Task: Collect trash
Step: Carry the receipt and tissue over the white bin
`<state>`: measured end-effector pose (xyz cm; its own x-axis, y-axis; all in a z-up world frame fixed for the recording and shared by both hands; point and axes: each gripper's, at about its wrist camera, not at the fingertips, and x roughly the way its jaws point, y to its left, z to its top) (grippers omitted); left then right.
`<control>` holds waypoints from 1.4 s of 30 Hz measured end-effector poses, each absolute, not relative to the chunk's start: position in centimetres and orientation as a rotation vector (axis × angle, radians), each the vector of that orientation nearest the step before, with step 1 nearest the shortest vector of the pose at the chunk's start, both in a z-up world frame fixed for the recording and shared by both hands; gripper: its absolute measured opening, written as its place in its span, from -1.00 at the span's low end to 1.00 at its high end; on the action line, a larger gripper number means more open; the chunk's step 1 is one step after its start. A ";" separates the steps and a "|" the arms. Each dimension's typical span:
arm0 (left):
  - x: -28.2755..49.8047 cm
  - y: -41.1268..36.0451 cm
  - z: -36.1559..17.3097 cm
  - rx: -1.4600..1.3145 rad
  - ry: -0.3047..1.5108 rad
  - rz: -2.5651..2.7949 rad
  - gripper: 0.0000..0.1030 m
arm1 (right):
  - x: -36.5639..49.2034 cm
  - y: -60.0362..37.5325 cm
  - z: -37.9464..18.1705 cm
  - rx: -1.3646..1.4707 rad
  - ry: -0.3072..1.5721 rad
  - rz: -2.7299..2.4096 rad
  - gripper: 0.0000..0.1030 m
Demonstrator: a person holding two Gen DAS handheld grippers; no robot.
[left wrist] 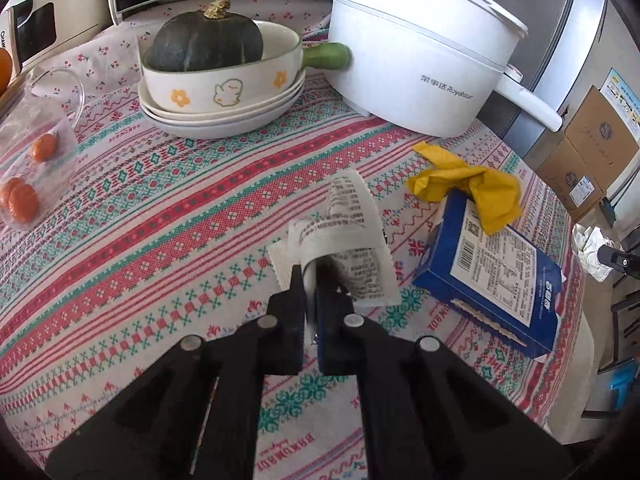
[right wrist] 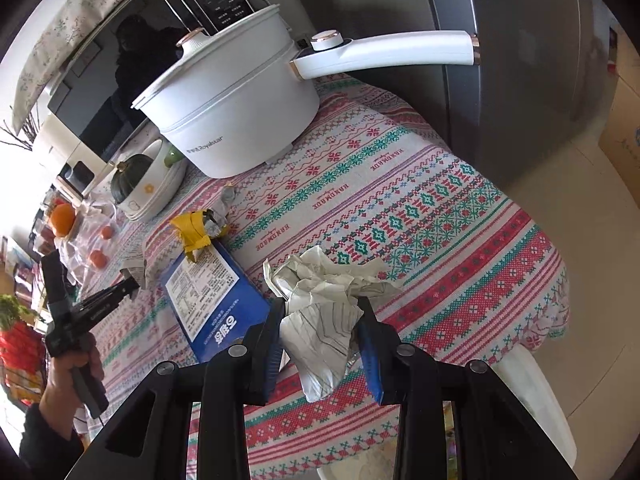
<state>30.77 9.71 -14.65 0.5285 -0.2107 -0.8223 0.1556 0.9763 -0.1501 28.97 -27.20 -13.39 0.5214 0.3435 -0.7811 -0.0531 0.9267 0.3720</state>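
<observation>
Holding trash in both grippers, the person has the collection partly done. The left gripper (left wrist: pixel 310 280) has its jaws closed almost fully on a curled printed receipt (left wrist: pixel 352 236); the paper rises from between the fingers and hangs over the tablecloth (left wrist: pixel 160 208). Whether the small white serrated-edge piece (left wrist: pixel 282 262) under the receipt is gripped too cannot be told. The right gripper (right wrist: pixel 320 320) stands partly open, both pads pressing a crumpled white paper wad (right wrist: pixel 324 304) that fills the gap.

Judged remaining on the table:
- a crumpled yellow wrapper (left wrist: pixel 468 184), lying partly on the far end of the blue box;
- the blue box (left wrist: pixel 492 272), flat on the cloth near the right table edge; whether it counts as trash cannot be told;
- a small grey scrap (right wrist: pixel 228 196) near the base of the white electric pot (left wrist: pixel 416 56).

No bin shows in either view, so the drop point is unknown.

Edges and clearance:
- The right table edge runs just beyond the blue box; the cloth drapes over it, with floor and cardboard boxes (left wrist: pixel 588 152) below.
- The pot's long handle (right wrist: pixel 400 50) projects out over the far right corner, toward the grey refrigerator (right wrist: pixel 520 80).
- At the far left stand stacked dishes with a green squash (left wrist: pixel 204 42), and a clear bag of small oranges (left wrist: pixel 32 168).
- The near centre of the cloth is open, giving the freest room to move.
</observation>
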 end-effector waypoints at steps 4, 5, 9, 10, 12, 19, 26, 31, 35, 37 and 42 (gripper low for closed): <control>26.5 9.1 -12.8 -0.059 0.991 -0.229 -0.90 | 26.6 -27.2 -11.6 0.320 0.978 0.257 -0.33; 25.4 8.9 -12.3 -0.055 0.994 -0.230 -0.90 | 25.9 -27.2 -11.1 0.320 0.972 0.258 -0.32; 21.6 6.9 -10.8 -0.025 0.984 -0.245 -0.90 | 23.3 -27.4 -9.3 0.299 0.943 0.262 -0.33; 21.1 6.7 -10.5 -0.025 0.981 -0.250 -0.90 | 22.7 -27.4 -8.9 0.294 0.939 0.263 -0.32; 19.8 6.0 -9.6 -0.029 0.975 -0.260 -0.89 | 21.3 -27.5 -8.3 0.281 0.931 0.262 -0.32; 15.6 3.7 -8.4 -0.074 0.948 -0.317 -0.89 | 17.5 -28.3 -8.1 0.240 0.921 0.245 -0.32; 12.1 0.3 -9.4 -0.075 0.962 -0.370 -0.89 | 15.4 -30.0 -10.3 0.247 0.973 0.214 -0.32; 10.5 -3.0 -11.0 -0.061 0.985 -0.426 -0.89 | 14.7 -31.3 -11.5 0.250 1.009 0.189 -0.32; 10.0 -5.9 -12.6 -0.046 1.012 -0.466 -0.89 | 14.4 -32.4 -12.7 0.254 1.036 0.158 -0.32; 9.8 -7.3 -13.3 -0.030 1.024 -0.485 -0.89 | 14.3 -33.1 -13.3 0.259 1.053 0.141 -0.32; 9.6 -9.9 -14.3 0.018 1.039 -0.522 -0.89 | 14.4 -34.8 -14.4 0.258 1.085 0.103 -0.32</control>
<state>9.64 -9.91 -14.29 0.3969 -0.4035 -0.8244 0.4203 0.8784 -0.2276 14.37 -34.81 -14.42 0.4658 0.2088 -0.8599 0.0428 0.9653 0.2575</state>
